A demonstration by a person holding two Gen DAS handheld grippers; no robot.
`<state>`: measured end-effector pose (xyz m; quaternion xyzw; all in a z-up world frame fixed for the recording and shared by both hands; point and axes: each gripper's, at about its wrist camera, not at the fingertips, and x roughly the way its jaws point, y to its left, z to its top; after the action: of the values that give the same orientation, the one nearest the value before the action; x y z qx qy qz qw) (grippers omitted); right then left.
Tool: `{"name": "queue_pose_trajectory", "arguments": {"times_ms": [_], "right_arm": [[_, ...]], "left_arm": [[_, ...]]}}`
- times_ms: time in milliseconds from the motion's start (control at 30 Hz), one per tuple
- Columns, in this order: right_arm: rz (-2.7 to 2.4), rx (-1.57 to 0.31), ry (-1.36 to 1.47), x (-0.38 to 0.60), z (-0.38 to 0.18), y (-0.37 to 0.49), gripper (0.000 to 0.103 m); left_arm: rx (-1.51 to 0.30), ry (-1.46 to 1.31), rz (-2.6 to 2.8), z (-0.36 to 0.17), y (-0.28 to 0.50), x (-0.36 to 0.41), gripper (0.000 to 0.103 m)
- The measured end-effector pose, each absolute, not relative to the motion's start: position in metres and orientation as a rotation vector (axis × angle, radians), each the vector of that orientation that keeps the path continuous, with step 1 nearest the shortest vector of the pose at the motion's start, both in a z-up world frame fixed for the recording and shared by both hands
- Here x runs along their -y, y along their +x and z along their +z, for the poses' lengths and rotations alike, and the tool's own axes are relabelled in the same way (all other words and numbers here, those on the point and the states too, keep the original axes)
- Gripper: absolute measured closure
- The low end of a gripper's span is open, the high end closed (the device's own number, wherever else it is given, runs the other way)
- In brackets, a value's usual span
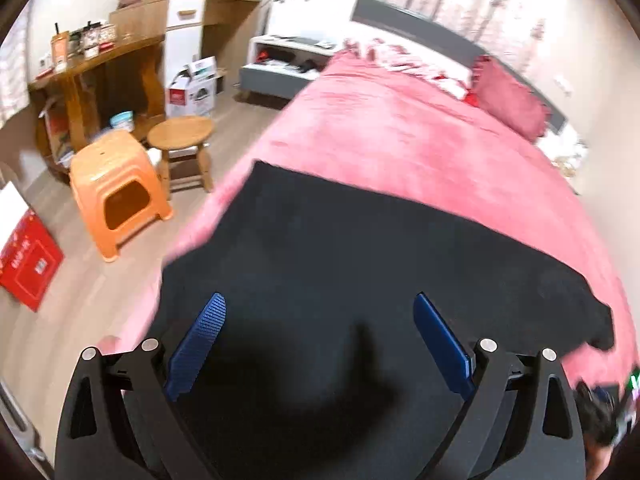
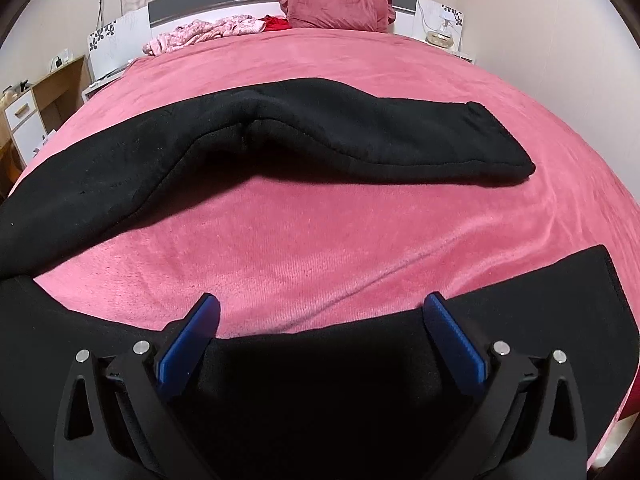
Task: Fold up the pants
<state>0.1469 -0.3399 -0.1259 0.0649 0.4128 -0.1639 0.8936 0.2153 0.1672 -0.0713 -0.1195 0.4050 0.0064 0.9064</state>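
Black pants (image 1: 360,264) lie spread on a pink bedspread (image 1: 400,132). In the left wrist view my left gripper (image 1: 320,300) is open above the wide black cloth, its blue fingers (image 1: 200,344) apart and holding nothing. In the right wrist view the pants (image 2: 320,132) bend across the bed, one leg reaching to the right, another part lying along the near edge. My right gripper (image 2: 320,304) is open over that near edge, where black cloth meets the bedspread (image 2: 320,240), holding nothing.
Left of the bed stand an orange plastic stool (image 1: 120,196), a round wooden stool (image 1: 182,136), a wooden desk (image 1: 100,64) and boxes (image 1: 28,264) on the floor. A red pillow (image 2: 336,4) and pink clothes (image 2: 208,32) lie at the headboard.
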Motion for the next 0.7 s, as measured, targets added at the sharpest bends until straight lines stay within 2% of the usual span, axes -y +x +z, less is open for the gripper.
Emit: {"name": "queue_pose_trajectory", "arguments": {"times_ms": [433,500,633,700], "right_arm": [[-0.336,-0.838,0.151,0.333,-0.123,0.144,0.002],[-0.338,-0.838,0.15,0.334,-0.123,0.145,0.002],[-0.335,-0.834,0.157,0.334,-0.124,0.146,0.002],[-0.336,-0.834,0.157,0.334,-0.124,0.146,0.002]], "left_arm": [[-0.908,-0.315,0.162,-0.094,0.348,-0.215,0.009],[-0.922,-0.302,0.168,-0.1,0.365,-0.215,0.014],[-0.946,-0.3,0.173,-0.116,0.38,-0.215,0.036],[-0.958,-0.297,0.169,-0.124,0.382,-0.213,0.041]]}}
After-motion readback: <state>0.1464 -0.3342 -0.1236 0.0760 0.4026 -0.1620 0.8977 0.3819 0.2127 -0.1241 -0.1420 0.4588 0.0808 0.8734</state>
